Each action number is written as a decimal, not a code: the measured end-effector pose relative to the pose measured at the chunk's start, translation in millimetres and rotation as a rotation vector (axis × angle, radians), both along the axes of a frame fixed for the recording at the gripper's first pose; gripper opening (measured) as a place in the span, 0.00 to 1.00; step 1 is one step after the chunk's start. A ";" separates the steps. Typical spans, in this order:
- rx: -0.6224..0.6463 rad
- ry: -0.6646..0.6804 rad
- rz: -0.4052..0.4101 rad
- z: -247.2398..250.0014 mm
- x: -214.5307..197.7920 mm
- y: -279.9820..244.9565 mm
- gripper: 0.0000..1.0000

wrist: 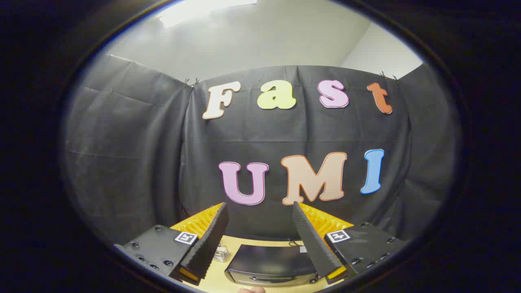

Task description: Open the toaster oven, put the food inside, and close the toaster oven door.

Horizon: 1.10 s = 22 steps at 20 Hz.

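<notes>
I see my gripper (260,211) held high with its fingers spread wide, grasping nothing; below and between them the dark boxy toaster oven (270,264) sits door closed on the pale wooden table (232,244), a small clear glass container (221,253) beside it

Hand-held gripper (260,211) raised, fingers wide apart.

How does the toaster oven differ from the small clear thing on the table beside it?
The toaster oven is dark, boxy and much larger; the clear container is small and see-through. The oven sits between the fingers of the open tool, below them; the container shows beside one finger. The oven door looks closed; I cannot tell what the container holds. Both rest on the wooden table.
</notes>
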State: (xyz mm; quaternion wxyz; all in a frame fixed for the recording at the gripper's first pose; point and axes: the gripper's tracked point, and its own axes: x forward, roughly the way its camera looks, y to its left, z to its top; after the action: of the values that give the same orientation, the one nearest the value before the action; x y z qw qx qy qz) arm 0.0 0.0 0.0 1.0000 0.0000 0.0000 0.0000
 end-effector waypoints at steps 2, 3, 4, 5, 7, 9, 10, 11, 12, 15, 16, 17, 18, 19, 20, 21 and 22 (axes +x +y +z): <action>-0.010 0.009 -0.014 -5.5 5.3 0.9 0.99; -0.017 0.013 -0.018 -8.1 7.5 1.8 0.99; -0.024 0.018 -0.021 -11.6 9.9 2.9 0.99; -0.029 0.022 -0.023 -12.9 11.0 4.7 0.99; -0.036 0.021 -0.021 -13.5 12.9 9.8 0.99; -0.035 0.020 -0.018 -14.8 16.2 14.3 0.99; -0.035 0.019 -0.016 -15.1 16.5 15.4 0.99; -0.033 0.019 -0.014 -15.7 17.5 16.9 0.99; -0.031 0.019 -0.011 -16.9 16.7 17.4 0.99; -0.018 0.025 -0.014 -28.3 20.2 16.6 0.99; -0.015 0.036 -0.015 -35.7 21.7 15.6 0.99; -0.017 0.050 -0.021 -46.3 24.0 13.5 0.99; -0.023 0.067 -0.028 -58.3 25.4 9.8 0.99; -0.029 0.084 -0.036 -70.0 26.5 7.8 0.99; -0.034 0.103 -0.044 -84.3 29.4 4.6 0.99; -0.037 0.117 -0.053 -96.3 31.1 1.6 0.99; -0.040 0.137 -0.065 -110.3 32.9 -2.6 0.99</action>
State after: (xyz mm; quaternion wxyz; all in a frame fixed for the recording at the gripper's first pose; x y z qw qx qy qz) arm 32.9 -2.6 -110.3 0.9969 -0.0199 0.0683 -0.0326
